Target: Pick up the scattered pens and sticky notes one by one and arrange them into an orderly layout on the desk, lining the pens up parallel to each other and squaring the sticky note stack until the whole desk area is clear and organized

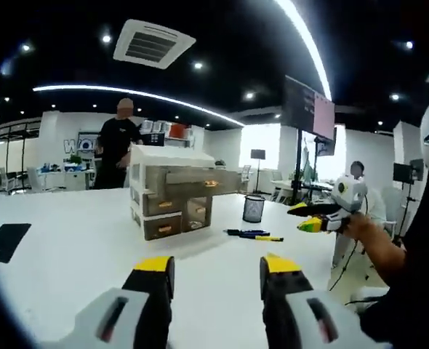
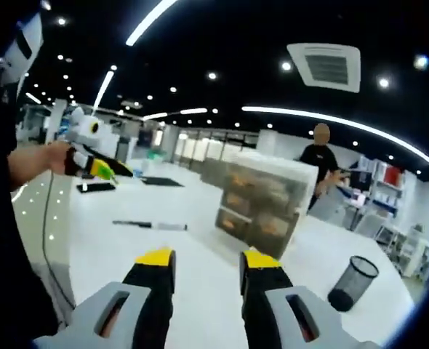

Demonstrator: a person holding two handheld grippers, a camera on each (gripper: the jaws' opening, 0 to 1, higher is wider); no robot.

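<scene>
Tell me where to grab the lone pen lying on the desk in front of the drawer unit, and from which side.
Grip the pen around mid-barrel, coming straight down from above with the fingers closing across its width. It lies flat on the white desk, apart from the drawer unit, so its long sides look free while the ends offer little to pinch. A judgement only; it shows small.
</scene>
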